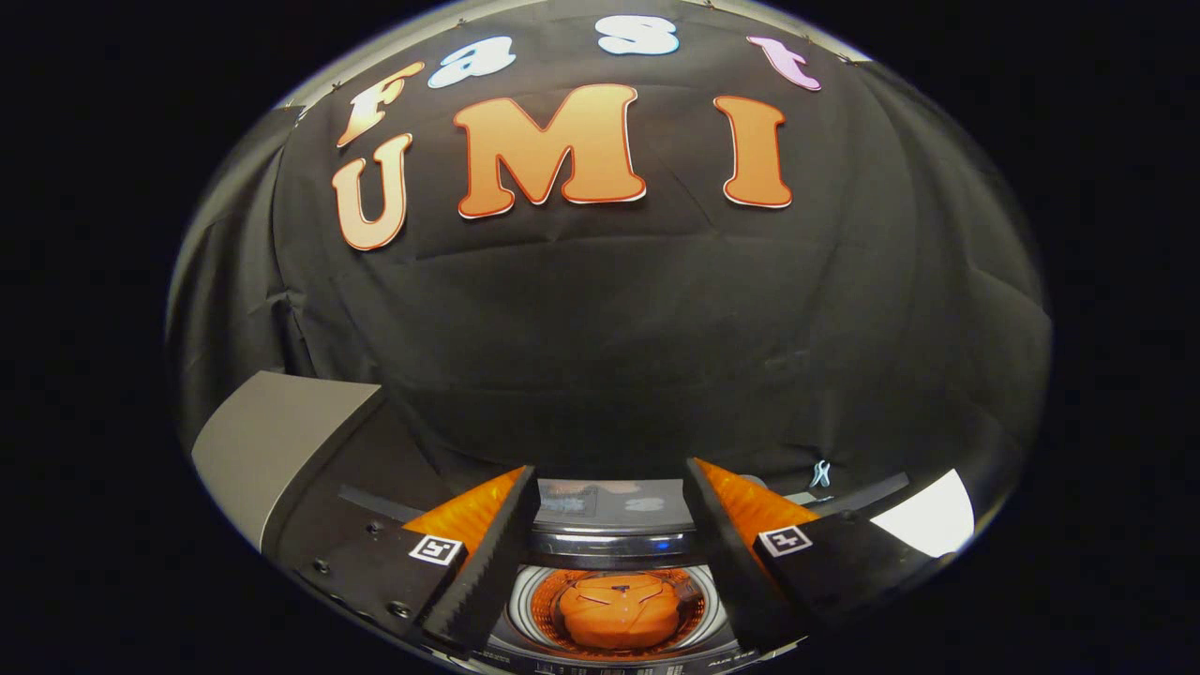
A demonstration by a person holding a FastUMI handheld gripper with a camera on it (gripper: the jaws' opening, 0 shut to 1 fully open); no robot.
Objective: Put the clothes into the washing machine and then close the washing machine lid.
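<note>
I see the clothes (619, 611) lying inside the washing machine (614, 647), its open lid (614, 506) standing up behind them, and a box (272, 441) left of the machine.

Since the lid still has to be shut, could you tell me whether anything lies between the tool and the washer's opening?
Nothing visible does. The tool hangs open above the washing machine, and the orange garment already lies in the drum, seen between the fingers. The raised lid stands just beyond them.
</note>
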